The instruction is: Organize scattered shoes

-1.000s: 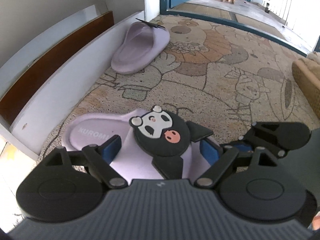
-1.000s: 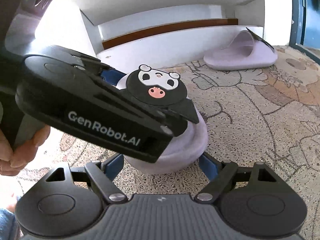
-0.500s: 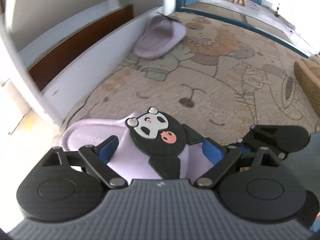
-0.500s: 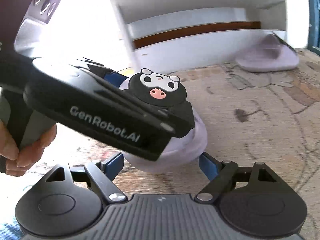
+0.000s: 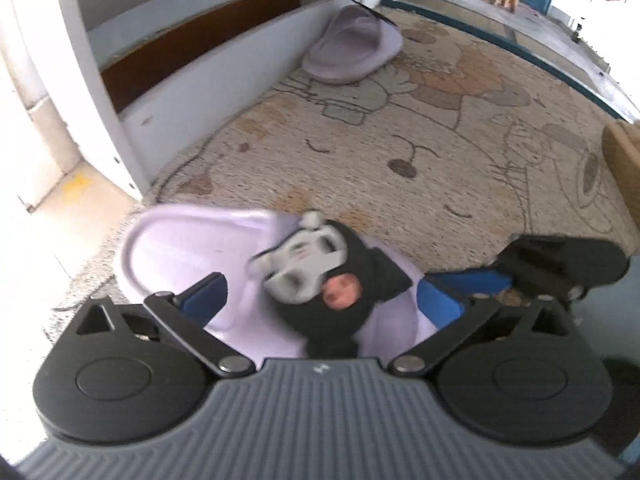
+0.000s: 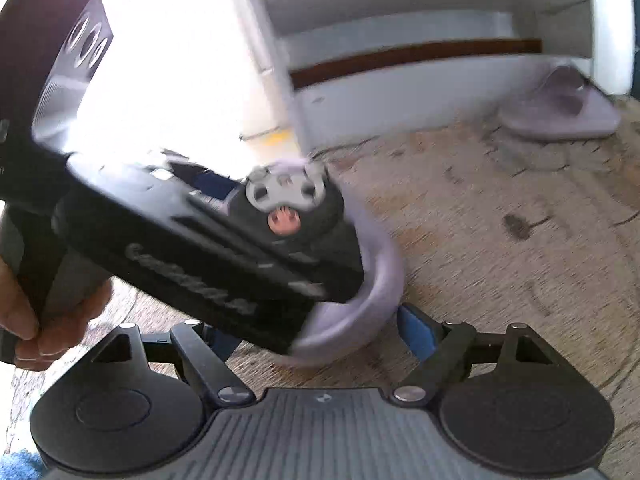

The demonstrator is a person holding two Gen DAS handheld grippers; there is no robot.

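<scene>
A lilac slipper (image 5: 192, 248) with a black-and-white cartoon charm (image 5: 316, 276) lies blurred between the blue pads of my left gripper (image 5: 320, 296). Those jaws are opening and stand wide, with no pad seen pressing. In the right wrist view the slipper's toe (image 6: 372, 280) sits between the pads of my right gripper (image 6: 320, 336), whose jaws are also opening. The left gripper's body (image 6: 200, 248) crosses over the slipper there. The matching lilac slipper (image 5: 352, 52) (image 6: 560, 108) rests on the mat against the low white shelf.
A patterned cartoon mat (image 5: 440, 140) covers the floor. A low white shelf with a brown board (image 5: 200, 40) (image 6: 400, 56) runs along the wall. A tan object (image 5: 624, 168) sits at the right edge. A hand (image 6: 40, 320) grips the left gripper's handle. A blue door frame (image 5: 500, 36) lies beyond.
Both grippers carried the charm slipper sideways toward the shelf's end and the mat's edge. Both pairs of jaws have widened, and the slipper now looks blurred and tilted.
</scene>
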